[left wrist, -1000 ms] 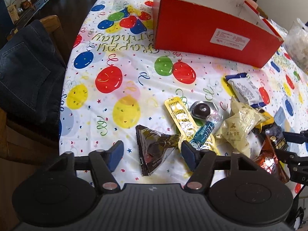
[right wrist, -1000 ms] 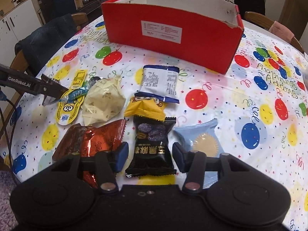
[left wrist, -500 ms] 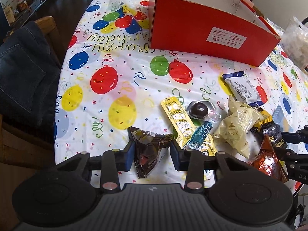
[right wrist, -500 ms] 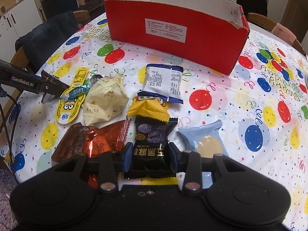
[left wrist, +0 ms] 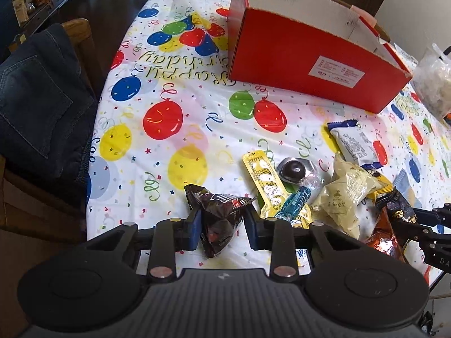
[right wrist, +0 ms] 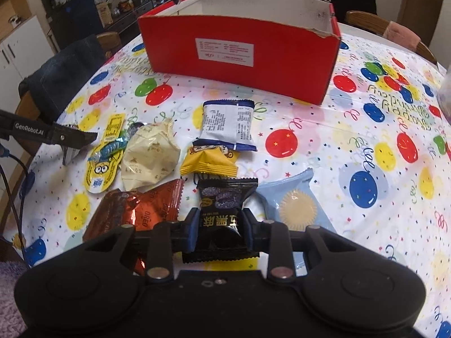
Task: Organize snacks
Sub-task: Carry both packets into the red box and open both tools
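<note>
Both near the desk's front edge, the left claw [left wrist: 222, 226] is closing on a dark triangular packet [left wrist: 218, 219], the right claw [right wrist: 220, 229] clamps a black snack packet [right wrist: 222, 214], red box [right wrist: 239, 53] straight ahead

Both tongs [left wrist: 222, 226] now clamped on pkts [right wrist: 221, 219]

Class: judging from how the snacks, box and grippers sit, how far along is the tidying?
Done: nothing seen inside the red box. In hand: right gripper shut on the black packet; left gripper jaws closing on the dark pouch. Left: the remaining snacks on the table.
</note>
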Demonstrator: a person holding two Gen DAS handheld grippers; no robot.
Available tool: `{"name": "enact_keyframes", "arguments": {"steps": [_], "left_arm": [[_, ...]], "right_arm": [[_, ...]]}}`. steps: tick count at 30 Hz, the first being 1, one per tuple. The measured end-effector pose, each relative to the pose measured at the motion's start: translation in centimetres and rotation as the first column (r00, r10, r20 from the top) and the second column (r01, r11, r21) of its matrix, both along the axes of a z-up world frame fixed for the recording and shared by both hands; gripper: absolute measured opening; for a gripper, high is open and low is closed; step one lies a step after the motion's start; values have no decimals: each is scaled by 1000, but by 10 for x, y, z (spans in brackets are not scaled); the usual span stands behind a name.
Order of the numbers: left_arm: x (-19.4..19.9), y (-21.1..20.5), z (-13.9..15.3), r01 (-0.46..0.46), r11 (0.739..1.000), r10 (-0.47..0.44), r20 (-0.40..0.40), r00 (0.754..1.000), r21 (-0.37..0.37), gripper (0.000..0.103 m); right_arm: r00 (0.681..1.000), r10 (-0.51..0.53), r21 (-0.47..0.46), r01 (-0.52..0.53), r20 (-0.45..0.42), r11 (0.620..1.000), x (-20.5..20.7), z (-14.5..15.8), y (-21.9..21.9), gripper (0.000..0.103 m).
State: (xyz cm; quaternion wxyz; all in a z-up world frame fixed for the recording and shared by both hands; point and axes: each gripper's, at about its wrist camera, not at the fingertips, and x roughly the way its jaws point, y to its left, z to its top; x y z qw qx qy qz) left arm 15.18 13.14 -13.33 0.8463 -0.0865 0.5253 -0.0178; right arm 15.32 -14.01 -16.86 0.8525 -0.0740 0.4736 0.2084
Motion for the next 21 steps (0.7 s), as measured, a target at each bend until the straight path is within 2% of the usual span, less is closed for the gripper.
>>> {"name": "enact_keyframes", "arguments": {"steps": [11, 21], "left_arm": [[-10, 7, 30, -8, 1000, 9, 64, 998, -21, 31], [-10, -5, 71, 45, 999, -41, 138, 990, -26, 31]], "right_arm": [[998, -33, 31, 32, 58, 999, -11, 28, -4, 29], [986, -59, 72, 48, 154, 996, -13, 75, -3, 29]]}}
